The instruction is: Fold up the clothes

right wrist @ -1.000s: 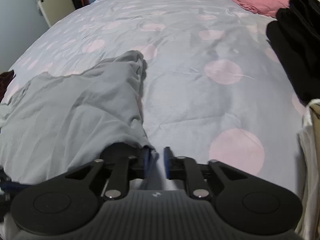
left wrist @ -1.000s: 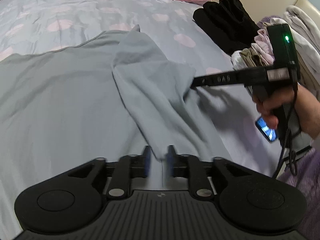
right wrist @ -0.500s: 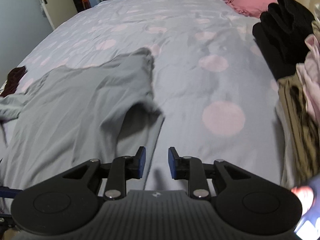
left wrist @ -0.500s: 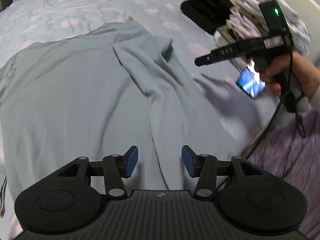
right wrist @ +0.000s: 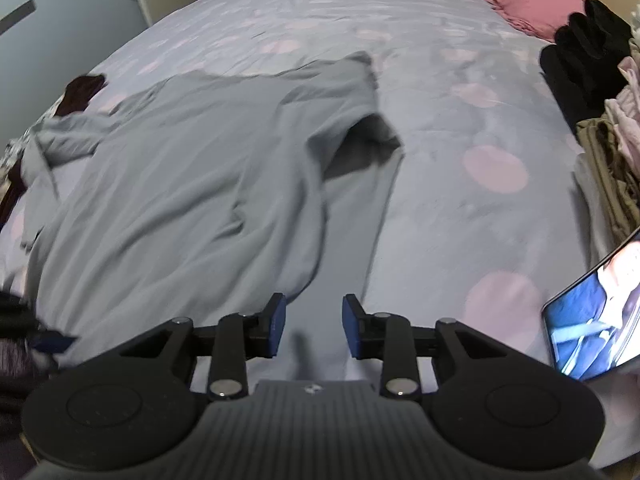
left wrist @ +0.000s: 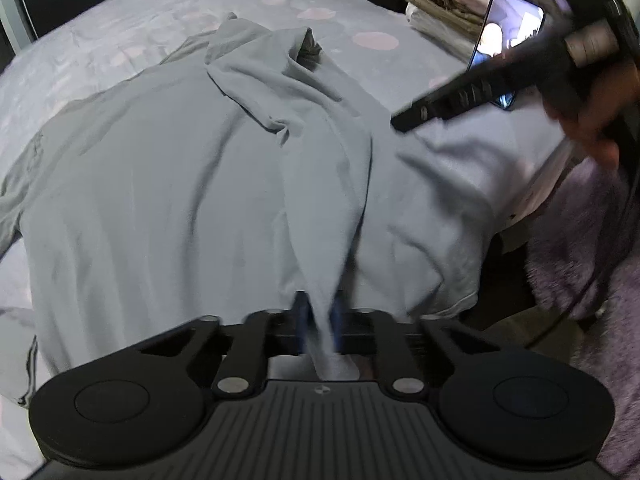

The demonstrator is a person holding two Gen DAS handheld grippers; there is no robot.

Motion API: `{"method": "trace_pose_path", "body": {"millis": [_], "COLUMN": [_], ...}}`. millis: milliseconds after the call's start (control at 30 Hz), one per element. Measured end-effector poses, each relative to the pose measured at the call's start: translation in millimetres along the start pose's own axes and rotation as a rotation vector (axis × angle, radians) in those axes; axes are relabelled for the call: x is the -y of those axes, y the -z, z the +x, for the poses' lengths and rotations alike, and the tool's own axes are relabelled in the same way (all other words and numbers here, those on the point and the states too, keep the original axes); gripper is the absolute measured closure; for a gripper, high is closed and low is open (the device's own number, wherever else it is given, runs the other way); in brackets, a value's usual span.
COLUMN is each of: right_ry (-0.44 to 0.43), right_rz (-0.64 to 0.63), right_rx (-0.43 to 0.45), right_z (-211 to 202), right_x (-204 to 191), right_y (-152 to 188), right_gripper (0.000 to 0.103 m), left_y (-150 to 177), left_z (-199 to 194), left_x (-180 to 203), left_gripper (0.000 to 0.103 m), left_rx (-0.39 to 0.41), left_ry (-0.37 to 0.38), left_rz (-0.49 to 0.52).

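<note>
A grey long-sleeved garment (left wrist: pixel 168 184) lies spread on the bed, with one sleeve folded across its middle. My left gripper (left wrist: pixel 318 322) is shut on a ridge of its cloth at the near edge, and the fabric rises in a pulled fold from the pads. In the right wrist view the same garment (right wrist: pixel 192 184) fills the left half. My right gripper (right wrist: pixel 313 328) hangs open just above its near hem with nothing between the fingers. From the left wrist view the right gripper (left wrist: pixel 402 122) shows blurred at the upper right, held by a hand (left wrist: pixel 596 128).
The bedsheet (right wrist: pixel 460 184) is grey with pink dots. A pink pillow (right wrist: pixel 528 0), black clothes (right wrist: pixel 580 52) and a stack of folded clothes (left wrist: pixel 448 4) sit along the right side. A lit phone (right wrist: pixel 592 312) rests nearby. Purple fuzzy fabric (left wrist: pixel 580 248) is at the near right.
My left gripper opened, dropped back toward the near hem and shut on a fold of the garment. My right gripper let go of the sleeve, opened wider and pulled back.
</note>
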State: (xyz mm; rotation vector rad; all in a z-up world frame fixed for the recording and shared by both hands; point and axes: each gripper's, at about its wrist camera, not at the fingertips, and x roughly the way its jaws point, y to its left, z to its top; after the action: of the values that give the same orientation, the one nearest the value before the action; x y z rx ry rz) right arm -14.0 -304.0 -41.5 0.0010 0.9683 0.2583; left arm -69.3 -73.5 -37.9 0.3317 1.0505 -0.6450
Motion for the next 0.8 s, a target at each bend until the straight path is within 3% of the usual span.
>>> {"method": "trace_pose_path", "body": {"millis": [167,300,500,667,800], "right_ry": [-0.014,-0.025,-0.127,-0.227,-0.277], "right_rz": [-0.044,-0.078,-0.209,-0.343,-0.420], "right_rx": [-0.013,-0.023,0.004,-0.017,-0.038], "right_z": [-1,-2,-7,2,13], "right_x": [-18,-32,-66,-101,-122], "right_y": [12,22,24,26,27], "right_gripper": [0.068,0.068,0.069,0.069,0.070], "left_y": [-9,-10,-3,0,4], "left_z": [-18,-16,12,22,20], "left_x": [-45,-87,-114,-117,-119], "left_gripper": [0.100,0.100,0.100,0.100,0.097], "left_rx": [0.057,0.052,-0.006,-0.010,0.001], "left_ry": [0.148,0.171,0.130,0.091,0.104], "left_rz": [-0.213,-0.347,-0.403,-0.399,-0.419]}}
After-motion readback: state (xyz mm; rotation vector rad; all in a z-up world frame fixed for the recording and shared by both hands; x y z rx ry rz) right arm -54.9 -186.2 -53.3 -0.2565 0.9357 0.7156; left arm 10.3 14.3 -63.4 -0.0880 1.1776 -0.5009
